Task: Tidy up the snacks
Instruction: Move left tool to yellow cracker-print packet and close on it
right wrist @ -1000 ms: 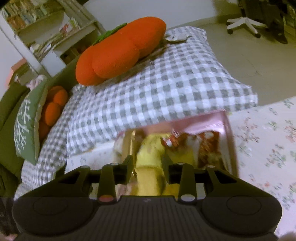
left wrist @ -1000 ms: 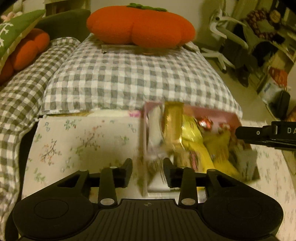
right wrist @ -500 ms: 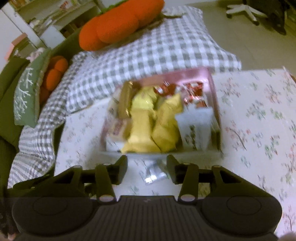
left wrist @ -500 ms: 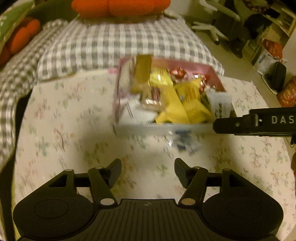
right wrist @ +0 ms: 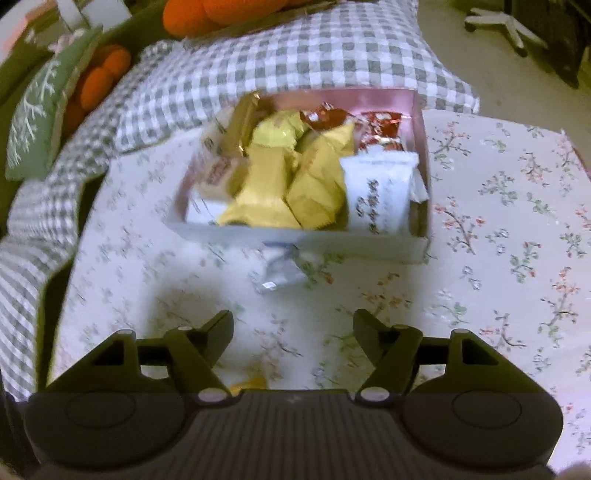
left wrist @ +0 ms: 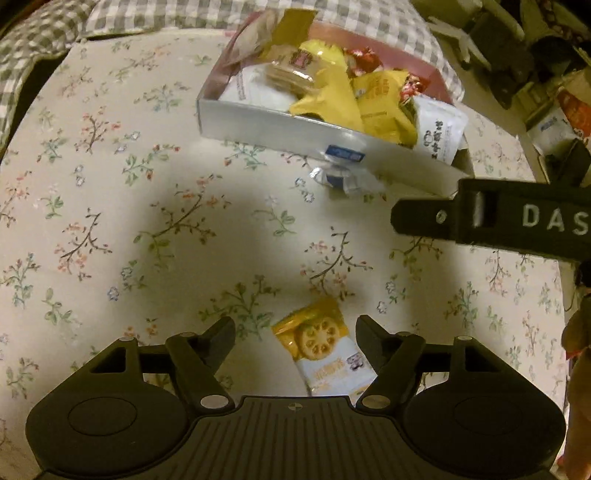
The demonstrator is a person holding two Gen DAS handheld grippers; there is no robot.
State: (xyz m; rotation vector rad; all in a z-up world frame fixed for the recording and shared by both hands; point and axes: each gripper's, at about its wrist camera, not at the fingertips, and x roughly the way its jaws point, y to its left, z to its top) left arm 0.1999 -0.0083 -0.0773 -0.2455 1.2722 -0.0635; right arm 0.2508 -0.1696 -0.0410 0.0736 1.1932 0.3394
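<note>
- Both claws have let go of the snack box point(left wrist: 295, 129): a second ago each was pinched on its near wall, and now the box rests on the floral desk point(left wrist: 110, 221) at its far edge, against the checked cushion point(right wrist: 314, 62).
- The left claw point(left wrist: 295, 332) has pulled back towards the near side; its jaws are opening, stand wide, and hold nothing. A yellow-and-white biscuit packet point(left wrist: 325, 350) lies flat on the desk between its fingers, untouched.
- The right claw point(right wrist: 291, 328) is likewise opening and empty, with bare cloth between its jaws. In the left wrist view its black finger reaches in from the right, near the box's right corner.
- My reading: the box is placed, and the loose snacks are next to be gathered into it.
- A small silver-and-blue wrapper point(left wrist: 343, 177) lies on the desk just beside the box's near wall.
- Inside, the box is already crowded: yellow packets point(right wrist: 280, 184), a white sachet point(right wrist: 380, 192) upright at the right, red foil sweets point(right wrist: 325, 118) at the back.
- Around: an orange pumpkin cushion point(right wrist: 199, 14) and a green cushion point(right wrist: 33, 125) to the left, and a chair base point(right wrist: 495, 26) on the floor beyond.
- Nothing blocks either loose packet; the full box leaves little room to drop more in.
</note>
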